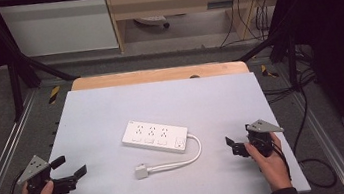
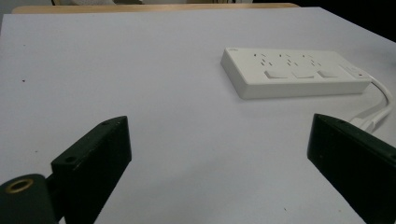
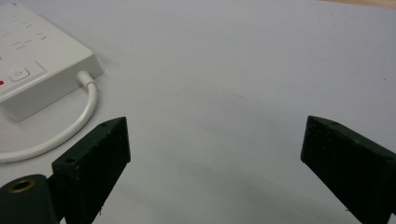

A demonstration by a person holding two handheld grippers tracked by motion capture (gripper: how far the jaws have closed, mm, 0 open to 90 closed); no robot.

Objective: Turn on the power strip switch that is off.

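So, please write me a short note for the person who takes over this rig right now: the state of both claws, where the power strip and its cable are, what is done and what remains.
Left claw: open, holding nothing, at the near left of the table.
Right claw: open, holding nothing, at the near right.
Power strip: white, lies flat near the middle of the table, sockets up, between the two claws and apart from both.
Cable: leaves the strip's right end, loops back toward the near side and ends in the plug, which lies loose on the table.
Done: nothing visible so far; neither claw touches the strip, cable or plug.
Left: all handling of the strip and its plug.
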